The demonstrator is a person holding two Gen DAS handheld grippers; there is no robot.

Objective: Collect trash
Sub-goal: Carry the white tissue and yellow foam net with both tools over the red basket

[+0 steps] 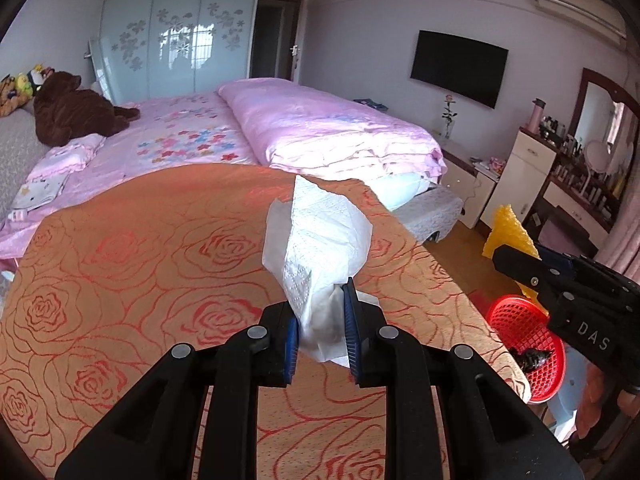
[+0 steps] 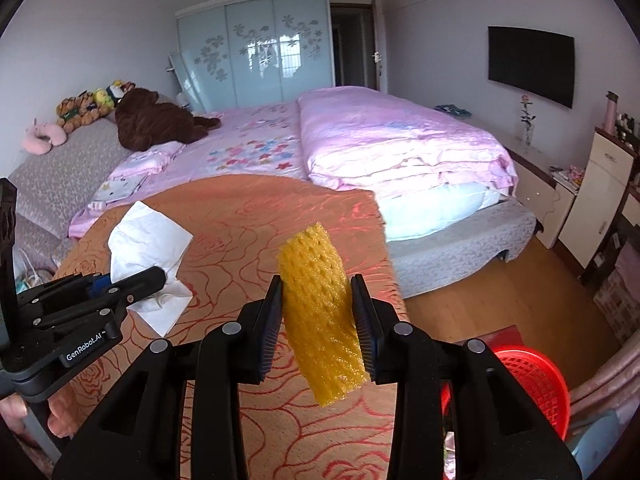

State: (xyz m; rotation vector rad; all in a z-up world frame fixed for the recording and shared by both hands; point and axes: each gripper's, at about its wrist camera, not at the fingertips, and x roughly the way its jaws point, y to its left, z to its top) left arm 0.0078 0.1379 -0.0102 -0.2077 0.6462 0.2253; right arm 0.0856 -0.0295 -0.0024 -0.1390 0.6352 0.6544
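Pinching a white tissue (image 1: 316, 240), the left gripper (image 1: 320, 320) is closed on it above the rose-patterned cloth (image 1: 140, 260) — the right gripper (image 2: 318, 320) clamps yellow foam netting (image 2: 318, 304); a red basket (image 1: 528, 344) sits beyond the cloth's right edge.

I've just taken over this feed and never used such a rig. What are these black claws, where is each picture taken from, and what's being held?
No robot arm here: a person carries two hand-held claws, each with a fisheye camera looking along its fingers. One picture is from the left claw, shut on a white tissue. The other is from the right claw, shut on a yellow foam net. Both are above a table with an orange rose-patterned cloth. A red basket beside the table holds something dark. A bed lies behind.
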